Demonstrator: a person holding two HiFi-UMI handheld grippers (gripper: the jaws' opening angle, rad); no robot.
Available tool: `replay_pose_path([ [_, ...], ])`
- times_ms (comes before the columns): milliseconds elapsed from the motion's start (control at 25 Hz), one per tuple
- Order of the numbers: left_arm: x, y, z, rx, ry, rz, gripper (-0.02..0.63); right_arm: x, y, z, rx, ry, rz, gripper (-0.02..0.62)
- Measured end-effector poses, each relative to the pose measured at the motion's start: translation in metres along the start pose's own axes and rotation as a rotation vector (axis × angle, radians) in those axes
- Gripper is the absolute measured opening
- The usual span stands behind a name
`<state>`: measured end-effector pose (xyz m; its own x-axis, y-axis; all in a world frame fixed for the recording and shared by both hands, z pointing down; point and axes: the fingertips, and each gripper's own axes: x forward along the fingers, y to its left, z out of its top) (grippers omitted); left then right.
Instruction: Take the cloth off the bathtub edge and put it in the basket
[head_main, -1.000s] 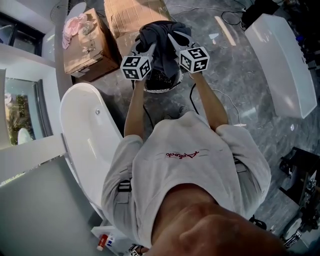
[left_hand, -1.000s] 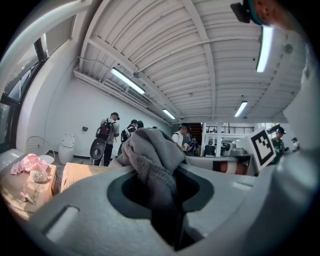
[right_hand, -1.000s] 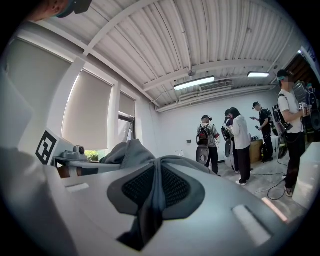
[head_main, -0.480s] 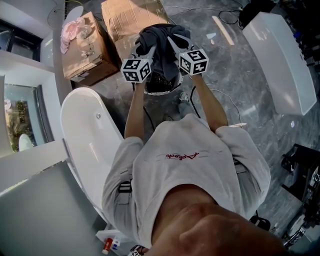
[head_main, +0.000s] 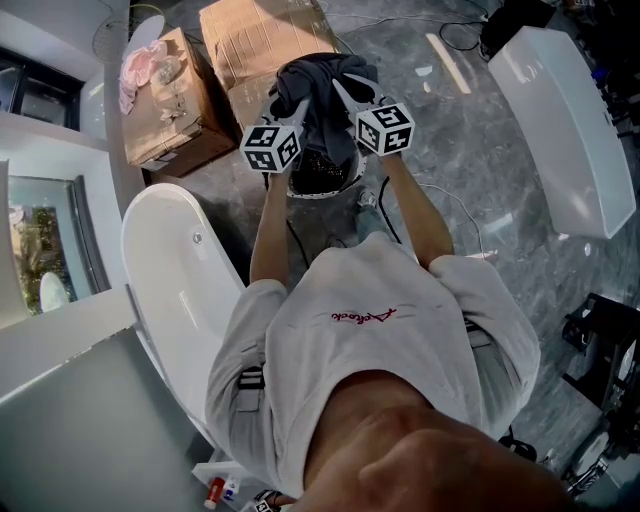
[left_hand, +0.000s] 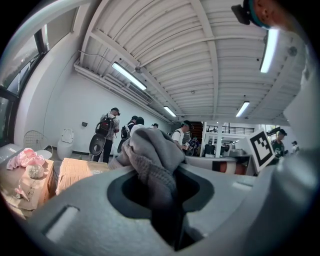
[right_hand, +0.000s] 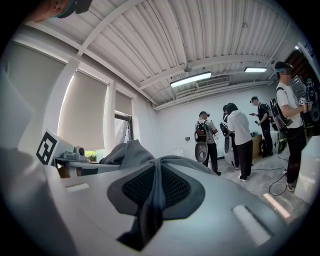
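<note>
Grey cloth (head_main: 320, 95) hangs bunched just above the basket (head_main: 318, 190), pinched in the nearly closed jaws of the left gripper (left_hand: 162, 192) and right gripper (right_hand: 150, 200). Best to lower both until the folds clear the rim, then part the jaws together.

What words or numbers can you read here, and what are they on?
Nothing reads clearly enough to quote.
Shirt, red script: too blurred to read.
Marker cubes: black-and-white square patterns only, no words.
Bottle label: too small to read.
</note>
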<state>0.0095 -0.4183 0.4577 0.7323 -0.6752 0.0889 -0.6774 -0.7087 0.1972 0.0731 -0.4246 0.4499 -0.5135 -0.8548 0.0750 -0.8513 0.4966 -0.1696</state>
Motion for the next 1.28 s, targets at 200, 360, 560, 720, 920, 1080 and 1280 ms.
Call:
replay_pose_path([
  [200,0.024,0.008,-0.008,-0.007,0.021,0.032,0.104,0.013,-0.022,-0.008,0.025,0.017,0.033,0.049],
  [360,0.040,0.016,-0.011,-0.009,0.029,0.057,0.104,0.024,-0.038,-0.010,0.025,0.032,0.075,0.049],
  [560,0.059,0.029,-0.017,-0.007,0.046,0.101,0.104,0.041,-0.055,-0.016,0.024,0.050,0.136,0.049],
  [720,0.071,0.036,-0.030,-0.020,0.072,0.142,0.104,0.051,-0.069,-0.030,0.042,0.082,0.175,0.049],
  [920,0.084,0.050,-0.041,-0.046,0.090,0.184,0.104,0.068,-0.079,-0.041,0.049,0.116,0.227,0.049],
  [1080,0.090,0.058,-0.054,-0.069,0.103,0.228,0.104,0.077,-0.083,-0.055,0.064,0.147,0.270,0.049],
  [1280,0.081,0.062,-0.078,-0.104,0.125,0.263,0.104,0.078,-0.075,-0.080,0.073,0.190,0.315,0.049],
])
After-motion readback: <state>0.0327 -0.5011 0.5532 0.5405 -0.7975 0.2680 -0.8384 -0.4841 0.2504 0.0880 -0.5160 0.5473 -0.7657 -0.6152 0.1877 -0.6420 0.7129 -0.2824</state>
